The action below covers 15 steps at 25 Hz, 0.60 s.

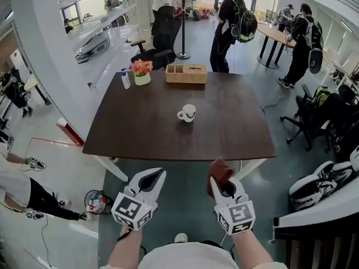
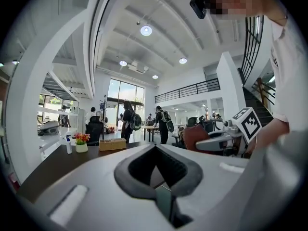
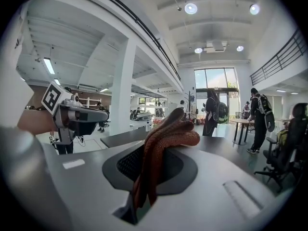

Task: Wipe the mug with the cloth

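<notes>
Rust-red cloth [image 3: 168, 136] is clamped between the fingers of the right gripper [image 1: 225, 185], in the air before the near edge of the dark table [image 1: 235, 128]. The left gripper [image 1: 152, 179] has its fingers together on nothing. The white mug [image 1: 188, 113] stands near the table's middle, well apart from both.

- Left hand-held gripper [image 2: 155, 152]: jaws together, nothing between them
- Flower pot [image 2: 81, 143], wooden box [image 2: 112, 144] at the counter's [image 2: 50, 170] far edge
- Right hand-held gripper [image 2: 206, 142] clamps a reddish cloth [image 2: 191, 136]
</notes>
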{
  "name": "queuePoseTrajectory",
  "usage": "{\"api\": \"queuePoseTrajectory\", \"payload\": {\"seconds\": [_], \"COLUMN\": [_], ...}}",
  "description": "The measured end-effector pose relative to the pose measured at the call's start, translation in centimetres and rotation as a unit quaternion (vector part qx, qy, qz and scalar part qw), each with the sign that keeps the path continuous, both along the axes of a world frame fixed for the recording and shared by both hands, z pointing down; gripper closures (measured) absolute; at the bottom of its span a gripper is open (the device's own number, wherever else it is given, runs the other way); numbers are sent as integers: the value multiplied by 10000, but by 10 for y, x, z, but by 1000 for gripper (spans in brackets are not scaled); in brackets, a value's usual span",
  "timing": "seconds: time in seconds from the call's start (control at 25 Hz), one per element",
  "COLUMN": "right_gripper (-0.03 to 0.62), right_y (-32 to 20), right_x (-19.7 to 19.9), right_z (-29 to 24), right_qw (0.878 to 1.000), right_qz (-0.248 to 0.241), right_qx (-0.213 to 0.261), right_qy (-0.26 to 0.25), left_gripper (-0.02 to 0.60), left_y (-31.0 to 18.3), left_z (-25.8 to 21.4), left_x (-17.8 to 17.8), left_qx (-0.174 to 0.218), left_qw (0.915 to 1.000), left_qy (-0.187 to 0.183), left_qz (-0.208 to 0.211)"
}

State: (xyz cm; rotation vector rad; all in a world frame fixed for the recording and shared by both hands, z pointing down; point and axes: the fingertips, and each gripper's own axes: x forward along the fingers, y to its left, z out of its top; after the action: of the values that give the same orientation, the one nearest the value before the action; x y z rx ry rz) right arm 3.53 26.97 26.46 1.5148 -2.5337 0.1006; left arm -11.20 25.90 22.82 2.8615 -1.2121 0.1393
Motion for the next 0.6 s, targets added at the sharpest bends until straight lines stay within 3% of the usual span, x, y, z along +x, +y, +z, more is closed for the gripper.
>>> {"api": "queuePoseTrajectory", "payload": {"seconds": [0.6], "right_gripper": [522], "right_y": [61], "right_x": [12], "right_z": [-18], "right_qw": [9997], "right_qz": [23], "right_qx": [252], "right_qy": [57], "left_gripper": [581], "left_y": [61], "left_z": [-16], "left_x": [22], "left_qx": [241], "left_qw": [9997], "left_qy": [2], "left_qz": [80]}}
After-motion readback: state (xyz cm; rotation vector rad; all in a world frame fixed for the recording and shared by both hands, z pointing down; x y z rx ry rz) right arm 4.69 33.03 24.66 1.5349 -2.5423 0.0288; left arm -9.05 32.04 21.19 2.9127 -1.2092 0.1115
